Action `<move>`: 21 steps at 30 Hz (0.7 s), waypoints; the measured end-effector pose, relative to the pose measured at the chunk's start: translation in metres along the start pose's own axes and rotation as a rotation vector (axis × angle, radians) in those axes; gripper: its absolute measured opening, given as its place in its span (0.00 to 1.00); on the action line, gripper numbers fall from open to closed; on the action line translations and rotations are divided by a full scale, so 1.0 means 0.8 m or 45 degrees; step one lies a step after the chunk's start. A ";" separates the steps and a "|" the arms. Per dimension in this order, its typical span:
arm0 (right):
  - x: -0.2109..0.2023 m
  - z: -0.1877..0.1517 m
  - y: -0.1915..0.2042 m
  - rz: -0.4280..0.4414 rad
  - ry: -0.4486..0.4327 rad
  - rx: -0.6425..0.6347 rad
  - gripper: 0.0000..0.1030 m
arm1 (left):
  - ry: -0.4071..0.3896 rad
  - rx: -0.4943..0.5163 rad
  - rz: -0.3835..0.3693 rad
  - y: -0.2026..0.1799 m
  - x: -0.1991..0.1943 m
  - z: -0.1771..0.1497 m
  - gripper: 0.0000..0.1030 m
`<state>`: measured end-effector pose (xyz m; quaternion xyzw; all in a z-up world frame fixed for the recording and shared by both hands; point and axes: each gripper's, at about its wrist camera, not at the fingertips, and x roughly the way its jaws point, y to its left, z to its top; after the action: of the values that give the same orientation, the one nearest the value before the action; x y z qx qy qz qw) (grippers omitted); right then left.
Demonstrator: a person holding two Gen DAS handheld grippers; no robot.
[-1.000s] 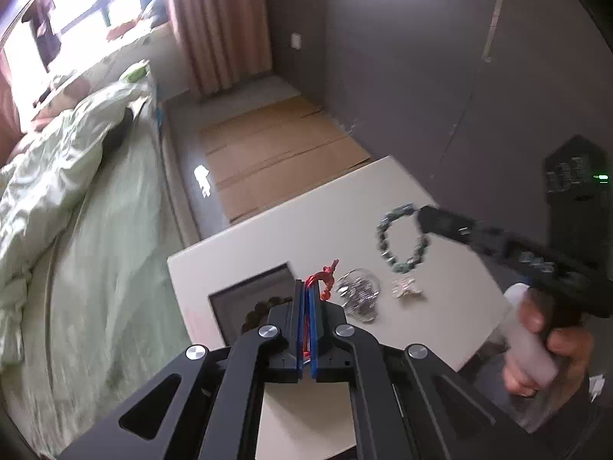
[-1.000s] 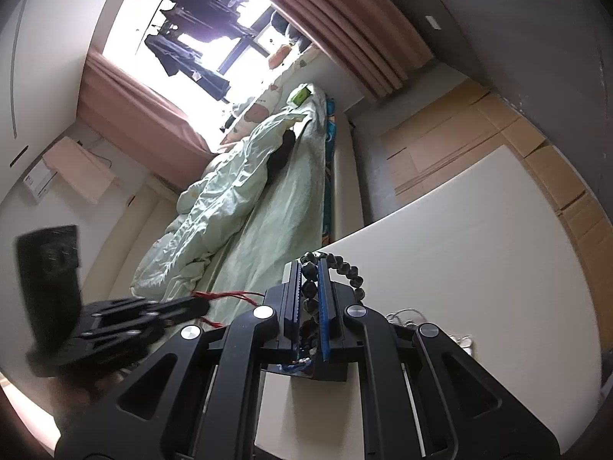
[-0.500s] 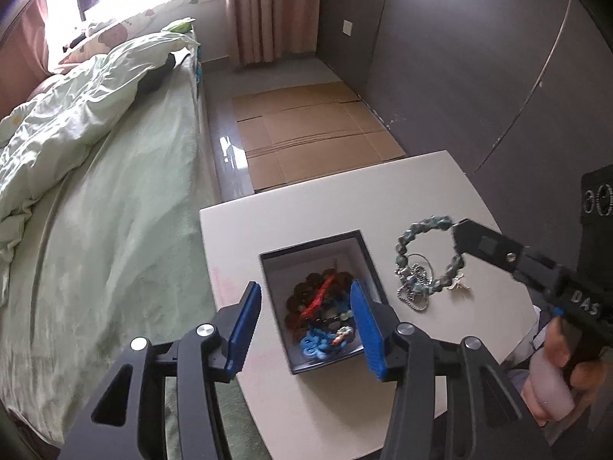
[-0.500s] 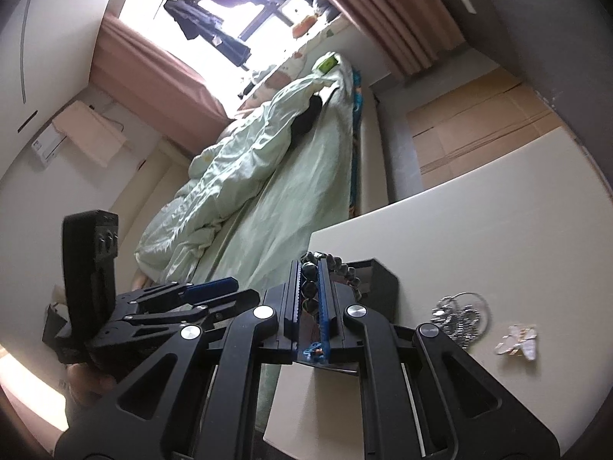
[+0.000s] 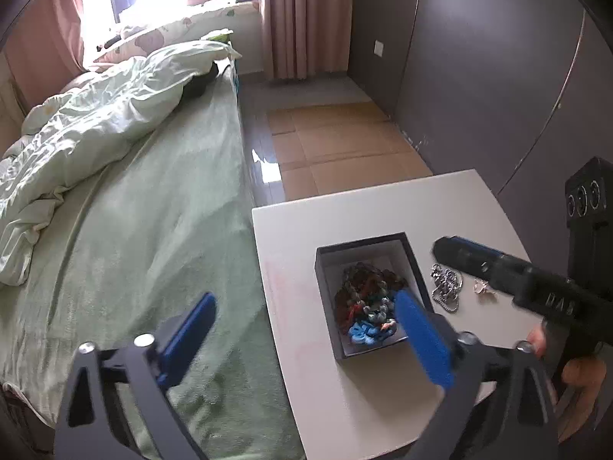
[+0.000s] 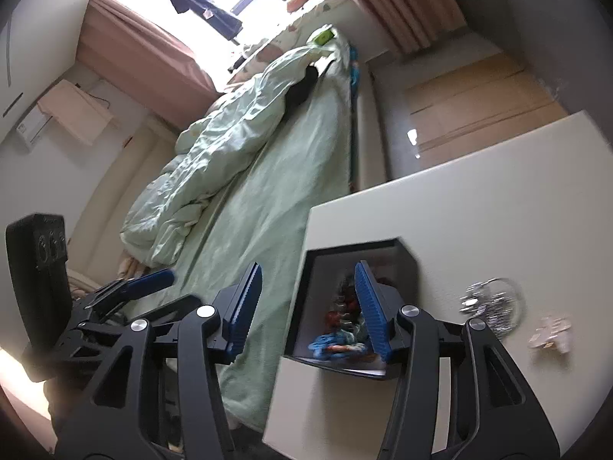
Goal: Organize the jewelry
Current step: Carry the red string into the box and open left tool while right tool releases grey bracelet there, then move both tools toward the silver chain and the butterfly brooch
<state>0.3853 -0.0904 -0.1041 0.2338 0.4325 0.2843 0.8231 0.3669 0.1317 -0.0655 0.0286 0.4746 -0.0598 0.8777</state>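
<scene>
Bed (image 5: 161, 199): far left, green sheet, rumpled duvet; no part in the task.
Left claw (image 5: 306, 339): released, blue pads wide apart, nothing between them; hovers over the worktop's left edge, beside the box.
Worktop (image 5: 383, 207): white, against the bed.
Box (image 5: 415, 264): dark walls, pale lining, on the worktop; holds a heap of beads and cords, red, teal and blue.
Right claw (image 6: 308, 304): released, empty; in its own view the right pad hangs over the box, the left pad outside the box's left wall.
Chain (image 5: 446, 287): silver, coiled on the worktop just right of the box, outside it.
Charm (image 6: 549, 335): small, pale, right of the chain, also loose on the worktop; kind too blurred to tell.
Step in hand: likely between drops, with both claws free and two pieces left out.
Next move: probably the right claw across to the chain, low and flat to the worktop, pads closing on a bunched part so the links do not slip; then a lift over the box wall and release.
Risk: chain trailing over the rim.
</scene>
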 end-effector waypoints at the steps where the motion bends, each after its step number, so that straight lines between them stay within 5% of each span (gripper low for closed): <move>1: -0.008 0.001 -0.006 -0.001 -0.008 0.007 0.50 | -0.008 -0.003 -0.011 -0.001 -0.003 -0.001 0.91; 11: -0.067 -0.003 -0.061 -0.136 -0.004 0.027 0.50 | -0.050 0.023 -0.043 -0.048 -0.012 -0.005 0.91; 21: -0.084 -0.011 -0.098 -0.232 0.114 -0.036 0.50 | -0.039 0.036 -0.113 -0.108 0.010 -0.007 0.91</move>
<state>0.3672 -0.1912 -0.1193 0.1689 0.4843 0.2245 0.8286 0.3552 0.0464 -0.0747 0.0191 0.4611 -0.1057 0.8808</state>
